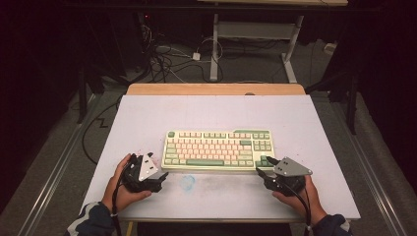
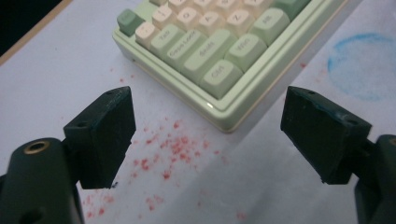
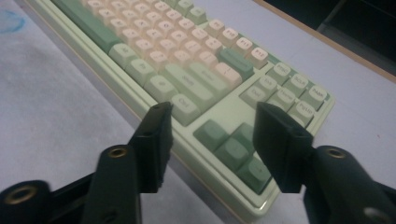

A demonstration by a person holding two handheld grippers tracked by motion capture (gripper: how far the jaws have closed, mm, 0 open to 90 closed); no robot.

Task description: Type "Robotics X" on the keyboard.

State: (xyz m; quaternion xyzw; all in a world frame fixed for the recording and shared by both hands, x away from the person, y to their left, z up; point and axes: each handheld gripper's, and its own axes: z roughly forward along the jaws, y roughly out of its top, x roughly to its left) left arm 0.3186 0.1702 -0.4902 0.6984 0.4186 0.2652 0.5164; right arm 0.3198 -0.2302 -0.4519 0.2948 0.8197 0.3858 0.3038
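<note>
Green-and-cream keyboard (image 1: 218, 149): lies flat on the white table (image 1: 147, 118), centred, a little nearer the person's edge than the far one.
Long axis: runs left to right across the table, so each short end faces one gripper.
Left gripper (image 1: 147, 173): sits just off the keyboard's near-left corner, jaws spread wide and empty; in the left gripper view (image 2: 208, 135) that corner, with its Ctrl and Shift keys, lies straight ahead between the jaws but a short way beyond them, nothing touching yet.
Right gripper (image 1: 263, 165): right at the near-right corner; in the right gripper view (image 3: 210, 144) the jaws stand at a middling gap, straddling the front edge by the arrow keys (image 3: 233, 148). Whether the pads actually press the case I cannot tell; they look just clear of it.
Which is nearer: the right one, by a clear margin; it is over the keyboard's edge while the left is only beside its corner.
What the next move turns on: my read is a two-ended grip, so the left needs to close in along that long axis until the corner sits between its jaws.
Count, keyboards: one.
Count, grippers: two, one in each hand.
Count, marks on the table: one blue smudge (image 1: 187, 182) in front of the space bar, one scatter of red specks (image 2: 173, 149) beneath the left gripper.
</note>
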